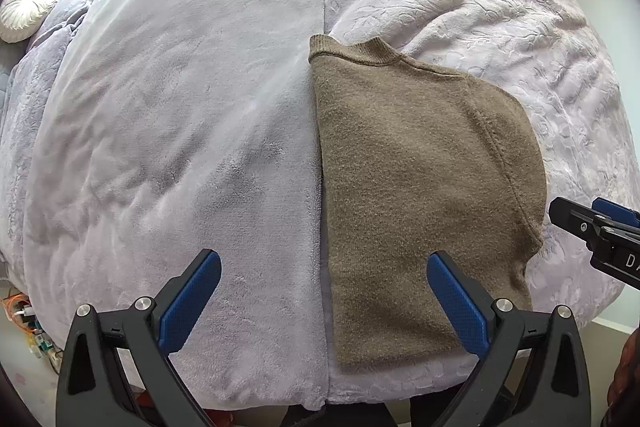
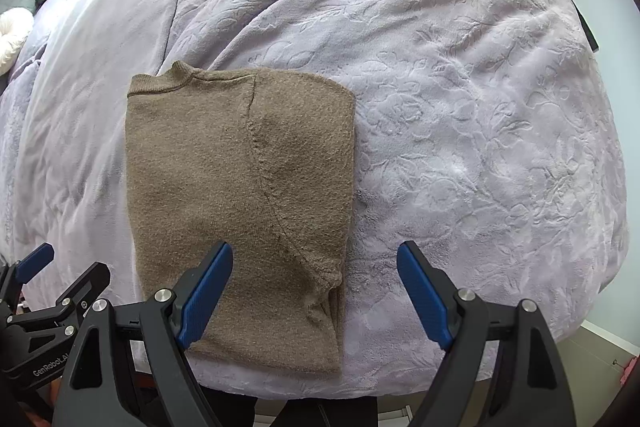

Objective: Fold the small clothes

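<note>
The folded brown knitted sweater (image 2: 240,195) lies lengthwise, near to far, on the lilac fleece bedspread (image 2: 460,107). Both the left gripper (image 1: 324,295) and the right gripper (image 2: 314,291) hang above its near end, fingers wide and empty.

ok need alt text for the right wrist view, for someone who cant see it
A brown knit sweater lies folded into a neat rectangle on a lavender embossed blanket. The right gripper, blue pads wide open, hangs above its near right corner, holding nothing. The left gripper shows at the lower left edge.
</note>
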Demonstrator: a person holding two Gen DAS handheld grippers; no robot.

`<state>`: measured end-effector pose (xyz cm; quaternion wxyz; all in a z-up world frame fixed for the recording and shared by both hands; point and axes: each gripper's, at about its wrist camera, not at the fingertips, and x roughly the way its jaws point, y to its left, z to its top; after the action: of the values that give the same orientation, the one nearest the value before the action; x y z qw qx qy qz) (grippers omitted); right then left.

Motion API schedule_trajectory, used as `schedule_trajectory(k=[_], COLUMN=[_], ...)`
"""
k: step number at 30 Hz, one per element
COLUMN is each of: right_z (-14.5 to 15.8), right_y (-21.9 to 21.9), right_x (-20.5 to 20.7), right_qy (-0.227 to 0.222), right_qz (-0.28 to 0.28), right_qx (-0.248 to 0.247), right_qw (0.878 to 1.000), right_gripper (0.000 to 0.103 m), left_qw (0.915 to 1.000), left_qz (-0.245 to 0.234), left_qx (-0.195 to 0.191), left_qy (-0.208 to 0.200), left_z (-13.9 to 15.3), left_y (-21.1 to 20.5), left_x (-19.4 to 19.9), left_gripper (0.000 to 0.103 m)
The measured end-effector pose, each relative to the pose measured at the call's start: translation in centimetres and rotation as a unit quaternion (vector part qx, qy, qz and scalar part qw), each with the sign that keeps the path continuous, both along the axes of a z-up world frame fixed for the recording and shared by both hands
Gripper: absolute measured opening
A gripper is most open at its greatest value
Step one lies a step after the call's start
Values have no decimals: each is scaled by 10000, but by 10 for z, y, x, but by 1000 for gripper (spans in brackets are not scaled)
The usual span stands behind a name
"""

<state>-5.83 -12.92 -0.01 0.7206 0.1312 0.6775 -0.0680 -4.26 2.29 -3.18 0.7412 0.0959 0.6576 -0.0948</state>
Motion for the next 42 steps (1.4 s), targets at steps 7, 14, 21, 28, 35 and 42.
schedule_trajectory(k=[7, 14, 21, 28, 35, 42], right_z=[0, 2, 1, 1, 1, 1], right_y=[0, 0, 2, 3, 3, 3], right_x=[0, 0, 0, 0, 0, 0], right_qy=[-7, -4, 1, -1, 3, 2], right_qz=[2, 15, 12, 20, 10, 10], right_qx=[-17, -39, -39, -50, -49, -50], right_qw=[10000, 10000, 10000, 10000, 10000, 10000], right_gripper=[86, 86, 86, 86, 86, 86], left_qw=[10000, 10000, 10000, 10000, 10000, 10000], left_qz=[-17, -5, 2, -9, -8, 0], left_qx=[29, 31, 38, 40, 29, 53], left_qy=[-14, -13, -20, 9, -5, 7], left_z=[0, 1, 1, 0, 0, 0], left_y=[1, 1, -1, 3, 4, 4], left_x=[-1, -2, -3, -1, -2, -2], left_gripper=[103, 103, 103, 103, 103, 103])
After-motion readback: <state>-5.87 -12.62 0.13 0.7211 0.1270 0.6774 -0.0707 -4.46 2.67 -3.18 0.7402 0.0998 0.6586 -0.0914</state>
